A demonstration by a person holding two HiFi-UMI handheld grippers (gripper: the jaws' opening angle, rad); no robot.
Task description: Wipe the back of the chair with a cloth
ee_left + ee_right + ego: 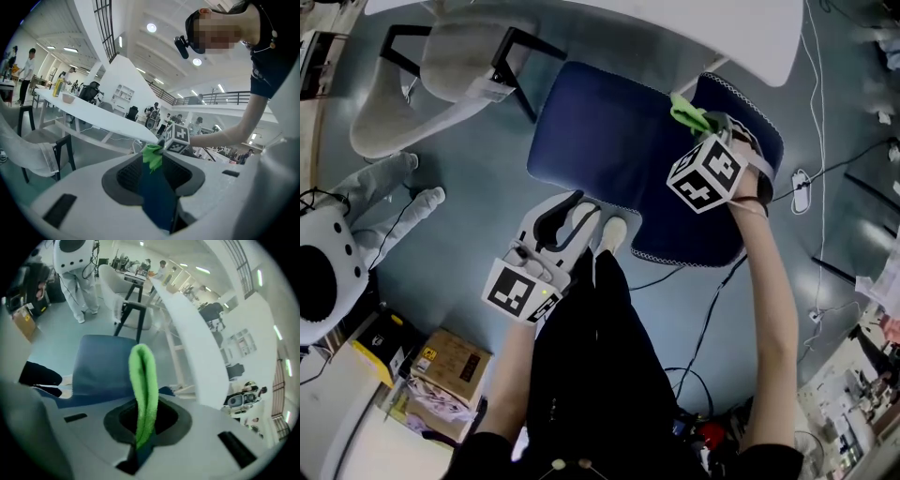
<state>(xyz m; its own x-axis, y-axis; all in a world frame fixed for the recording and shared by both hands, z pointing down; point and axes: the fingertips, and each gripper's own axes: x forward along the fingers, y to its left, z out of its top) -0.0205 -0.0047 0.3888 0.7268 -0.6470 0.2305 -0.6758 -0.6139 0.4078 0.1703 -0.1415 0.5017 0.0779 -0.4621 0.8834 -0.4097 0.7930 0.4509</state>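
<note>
The right tool (705,128) is gripping a green cloth (687,112), jaws closed narrowly on it. In the right gripper view the cloth (143,380) is standing up from between the jaws of that tool (145,422) as a folded loop. In the head view the cloth is lying against the upper right edge of the blue chair (600,131), close under the white bench (694,28).

The left tool (572,214) is sitting at the chair's near left corner, well apart from the right one. In the left gripper view its jaws (154,174) are pinching a dark blue edge of the chair (157,201). That edge is running away from the tool toward the cloth (152,154) at its far end. It is probably the rim of the back, though the steep view is making back and seat hard to separate.

The person is standing just behind the chair, one shoe (614,230) touching or nearly touching its near edge. A white chair (422,66) is standing to the left by the bench, and a box (450,361) is lying on the floor at lower left.
</note>
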